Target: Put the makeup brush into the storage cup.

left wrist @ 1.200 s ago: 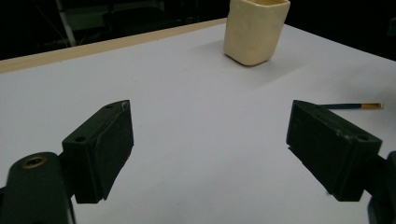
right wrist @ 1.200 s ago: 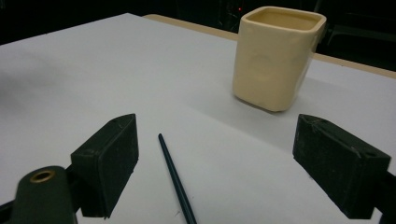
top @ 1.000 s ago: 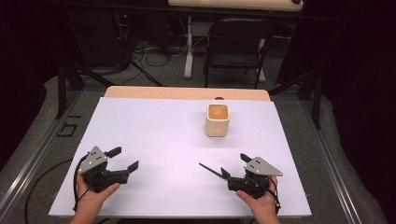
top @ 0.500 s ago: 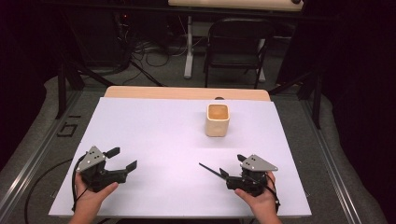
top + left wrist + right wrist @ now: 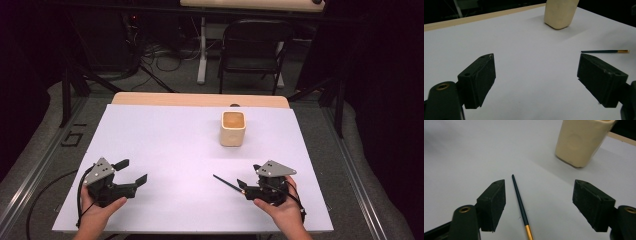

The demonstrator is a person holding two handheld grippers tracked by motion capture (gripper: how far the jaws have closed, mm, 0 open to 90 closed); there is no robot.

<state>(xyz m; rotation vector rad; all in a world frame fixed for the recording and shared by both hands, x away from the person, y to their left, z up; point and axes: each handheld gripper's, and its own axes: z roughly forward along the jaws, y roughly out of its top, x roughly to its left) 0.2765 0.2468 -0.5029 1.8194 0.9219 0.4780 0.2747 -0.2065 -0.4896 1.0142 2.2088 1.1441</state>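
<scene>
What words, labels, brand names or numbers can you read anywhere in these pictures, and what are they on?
None can be read for certain.
Floor mat, left of the table: pale marks that may be characters, too blurred to read.
Cream cup: plain, no print on the sides that show.
Thin dark stick with a gold band: no lettering to be made out.
Left gripper and right gripper: no label readable.

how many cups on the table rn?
1. One cream square cup stands upright toward the far side of the white table, beyond the right gripper. A thin dark stick lies between that gripper's jaws. No hidden cups apparent.
</scene>
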